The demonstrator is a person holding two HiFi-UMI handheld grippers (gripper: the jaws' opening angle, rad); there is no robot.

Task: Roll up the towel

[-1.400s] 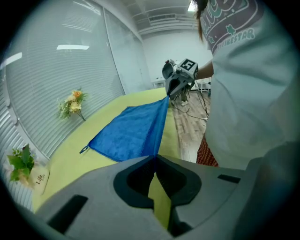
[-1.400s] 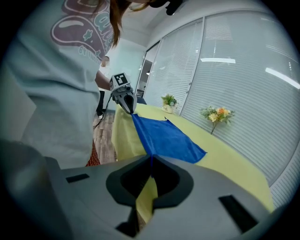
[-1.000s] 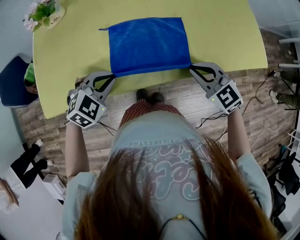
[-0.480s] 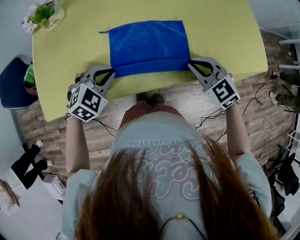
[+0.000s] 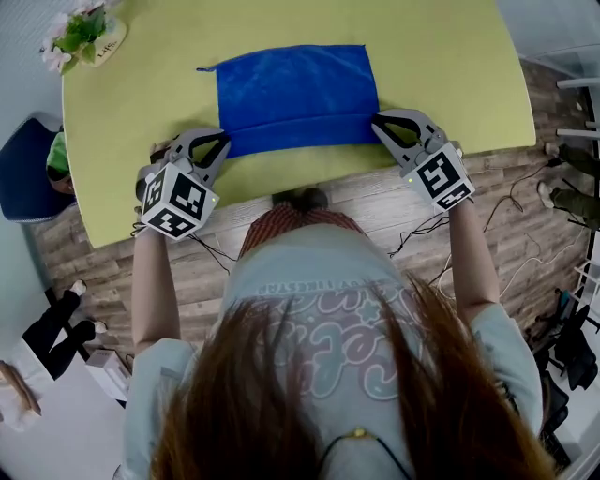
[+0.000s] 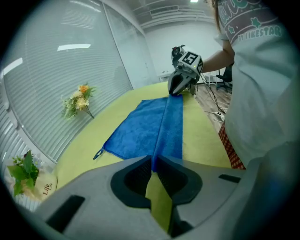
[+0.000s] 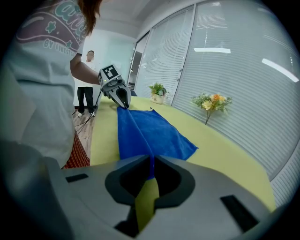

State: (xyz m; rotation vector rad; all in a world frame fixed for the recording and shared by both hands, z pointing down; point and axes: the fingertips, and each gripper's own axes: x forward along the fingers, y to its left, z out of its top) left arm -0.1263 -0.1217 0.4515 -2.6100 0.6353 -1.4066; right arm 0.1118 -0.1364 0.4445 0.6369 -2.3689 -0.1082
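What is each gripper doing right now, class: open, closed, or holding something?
Left gripper: closed on the left end of the blue towel's near edge.
Right gripper: closed on the right end of that same edge.

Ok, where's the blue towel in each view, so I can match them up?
Head view: blue towel lies top centre on the table, its near edge folded over.
Left gripper view: blue towel at centre, running from the jaws at the bottom up and away.
Right gripper view: blue towel centre-left, again running away from the jaws.
Shared landmark: the green plant at the table corner beyond the towel's left end.
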